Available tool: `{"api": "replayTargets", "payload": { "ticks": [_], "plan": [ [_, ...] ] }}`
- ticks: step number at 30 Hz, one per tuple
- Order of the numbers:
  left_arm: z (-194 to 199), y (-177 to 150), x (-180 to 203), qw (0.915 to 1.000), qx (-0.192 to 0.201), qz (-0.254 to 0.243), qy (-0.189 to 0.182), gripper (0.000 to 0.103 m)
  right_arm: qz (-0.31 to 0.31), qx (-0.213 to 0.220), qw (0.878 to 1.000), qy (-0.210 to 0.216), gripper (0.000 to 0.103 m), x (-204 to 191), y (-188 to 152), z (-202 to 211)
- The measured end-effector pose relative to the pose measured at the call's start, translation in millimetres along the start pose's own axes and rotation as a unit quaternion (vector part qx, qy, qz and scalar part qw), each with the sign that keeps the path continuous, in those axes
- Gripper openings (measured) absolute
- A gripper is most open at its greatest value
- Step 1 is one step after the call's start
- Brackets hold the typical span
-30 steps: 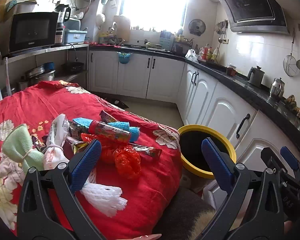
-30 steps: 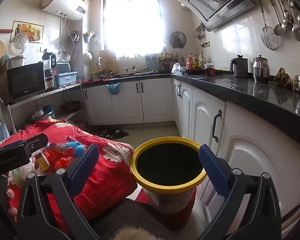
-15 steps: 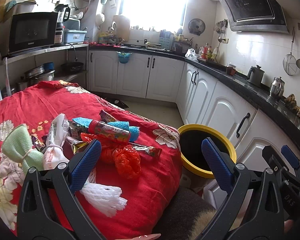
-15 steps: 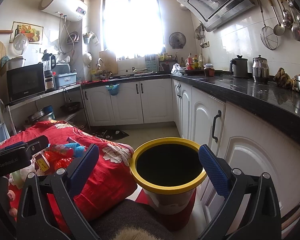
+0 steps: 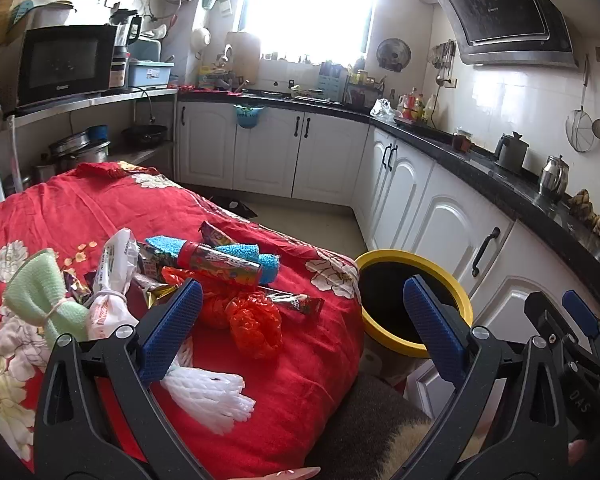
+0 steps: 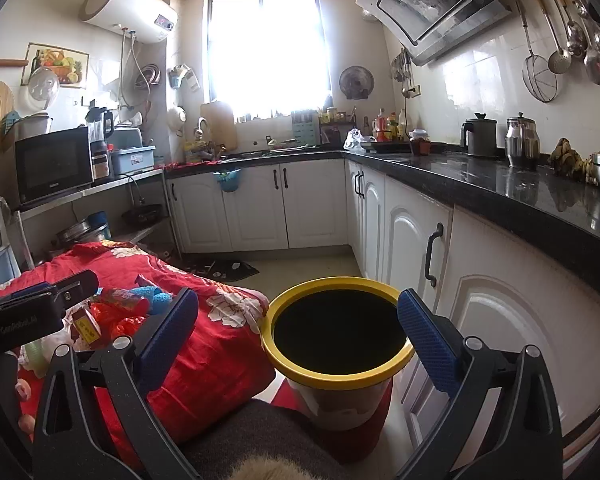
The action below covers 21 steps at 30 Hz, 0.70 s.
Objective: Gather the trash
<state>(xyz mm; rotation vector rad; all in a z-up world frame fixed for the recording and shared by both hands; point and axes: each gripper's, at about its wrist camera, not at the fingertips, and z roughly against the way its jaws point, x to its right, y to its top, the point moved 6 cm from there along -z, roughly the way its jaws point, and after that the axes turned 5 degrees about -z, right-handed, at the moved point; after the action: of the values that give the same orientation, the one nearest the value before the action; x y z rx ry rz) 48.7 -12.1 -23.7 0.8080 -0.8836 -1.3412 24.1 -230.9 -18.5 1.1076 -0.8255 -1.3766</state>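
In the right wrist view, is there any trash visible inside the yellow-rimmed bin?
No, the yellow-rimmed bin shows only a dark interior, and the wrappers lie on the red cloth beside it.

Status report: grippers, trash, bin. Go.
Left gripper open, empty. Right gripper open, empty, facing bin. Trash untouched on red cloth. Nothing in the way.
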Motion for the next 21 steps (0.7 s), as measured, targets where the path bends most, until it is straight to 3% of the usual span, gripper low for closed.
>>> {"api": "replayTargets", "payload": {
  "ticks": [9,21],
  "plan": [
    [2,1,-4,1.0,0.001,0.005,0.002,0.092,0.017,0.001,1.0,0.016,0.097,-10,4,-1],
    [5,7,-45,0.9985,0.002,0.04,0.038,0.092,0.054,-0.011,0.995,0.084,0.097,-52,3,-14]
  ]
}}
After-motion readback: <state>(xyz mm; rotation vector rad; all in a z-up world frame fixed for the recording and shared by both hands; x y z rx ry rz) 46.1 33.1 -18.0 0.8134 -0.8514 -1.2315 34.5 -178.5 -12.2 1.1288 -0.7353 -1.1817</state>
